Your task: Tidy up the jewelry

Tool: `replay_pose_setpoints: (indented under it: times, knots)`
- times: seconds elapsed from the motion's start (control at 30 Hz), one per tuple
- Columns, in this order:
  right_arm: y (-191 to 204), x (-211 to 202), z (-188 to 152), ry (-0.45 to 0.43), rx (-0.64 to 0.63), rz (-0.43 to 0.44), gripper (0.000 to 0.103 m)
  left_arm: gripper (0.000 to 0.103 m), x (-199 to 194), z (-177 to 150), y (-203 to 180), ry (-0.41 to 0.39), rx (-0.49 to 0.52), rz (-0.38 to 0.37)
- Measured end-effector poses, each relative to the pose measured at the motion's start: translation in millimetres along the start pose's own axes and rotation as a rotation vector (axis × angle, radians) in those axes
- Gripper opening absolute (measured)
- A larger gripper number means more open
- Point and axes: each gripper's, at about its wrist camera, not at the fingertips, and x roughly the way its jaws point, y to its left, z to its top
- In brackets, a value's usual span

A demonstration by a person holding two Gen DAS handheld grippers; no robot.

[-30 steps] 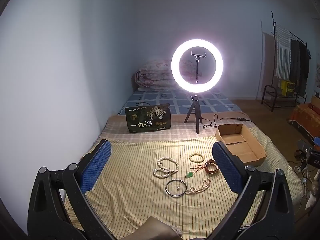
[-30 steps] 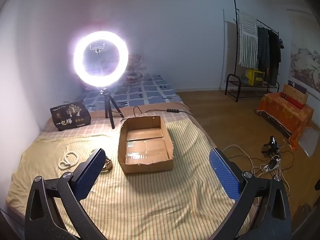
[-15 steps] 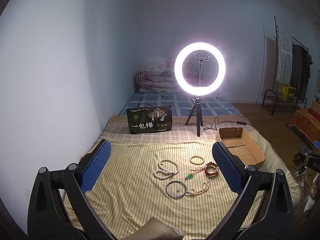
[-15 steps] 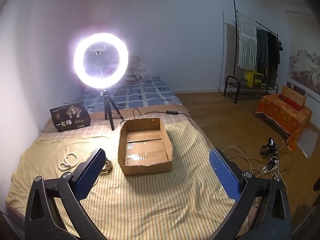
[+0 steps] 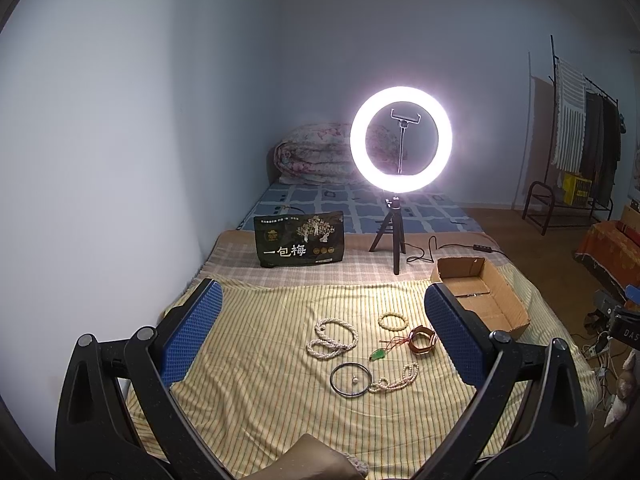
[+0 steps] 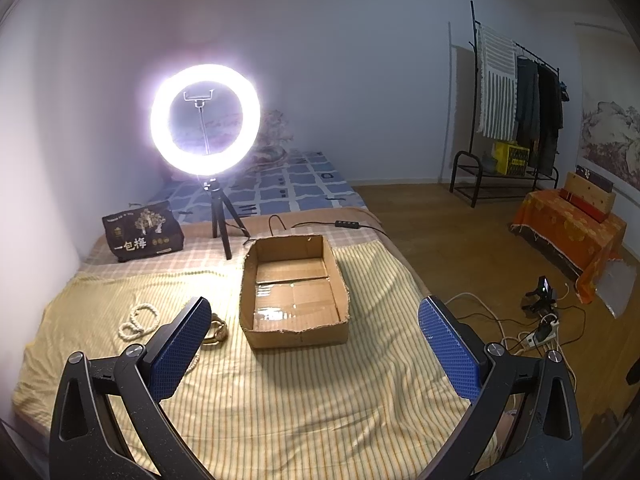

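Jewelry lies on the striped yellow bedspread (image 5: 260, 360): a coiled pearl necklace (image 5: 331, 339), a pale bead bracelet (image 5: 393, 321), a brown wound bracelet (image 5: 421, 340), a green pendant on a red cord (image 5: 378, 355), a dark bangle (image 5: 351, 379) and a pale bead strand (image 5: 394, 381). An open empty cardboard box (image 6: 294, 292) stands to their right. My left gripper (image 5: 320, 336) is open and empty, held above and short of the jewelry. My right gripper (image 6: 316, 344) is open and empty, in front of the box. The necklace (image 6: 138, 321) and brown bracelet (image 6: 216, 330) show left of it.
A lit ring light on a tripod (image 5: 400, 140) stands at the back, its cable (image 6: 320, 226) behind the box. A dark snack bag (image 5: 300, 244) stands left of it. The wall runs along the left. The bed's right edge drops to a wooden floor (image 6: 460, 248) with cables.
Both grippers have drifted slightly, so the scene sits a little lower and to the right in each view. Both stay open. Nothing on the bed has moved.
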Motion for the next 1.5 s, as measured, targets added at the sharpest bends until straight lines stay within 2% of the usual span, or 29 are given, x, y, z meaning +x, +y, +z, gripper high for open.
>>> replay_pose_setpoints:
  times: [1.5]
  knots:
    - [2.3, 0.4, -3.6, 0.016, -0.001, 0.014, 0.103, 0.103, -3.5, -1.6, -4.2, 0.002, -0.013, -0.003]
